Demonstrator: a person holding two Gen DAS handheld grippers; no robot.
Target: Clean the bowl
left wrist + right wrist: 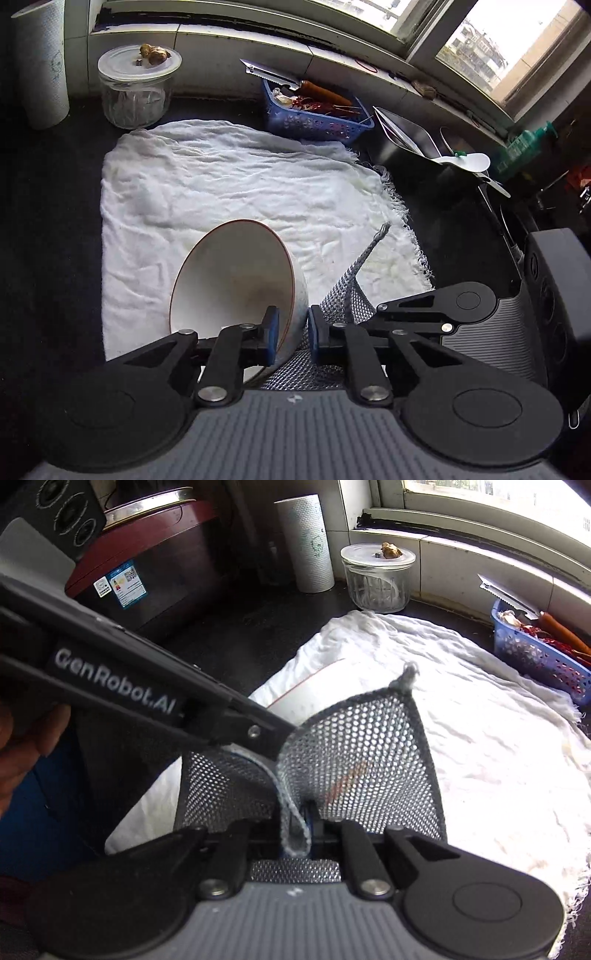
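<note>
Covering most of the dark surface (55, 229), a rumpled white cotton cloth (229, 184) carries the work. White ceramic bowl with a thin red rim line (232, 280) is tipped on its side over the cloth, mouth facing away toward the window side, brownish smear inside. Left tool (291, 332) is narrowed onto the bowl's wall at the rim, one blue pad inside, one outside. Right tool (306, 830) is pinched shut on a folded edge of a silver-grey mesh dishcloth (362, 760), which hangs just beside the bowl. Judgement: bowl is stiff, glazed, likely slippery and breakable, fairly heavy for a one-edge pinch, so keep the rim grip deep. Mesh is light, floppy, rough; hold it bunched and push it into the stained bowl interior.
</note>
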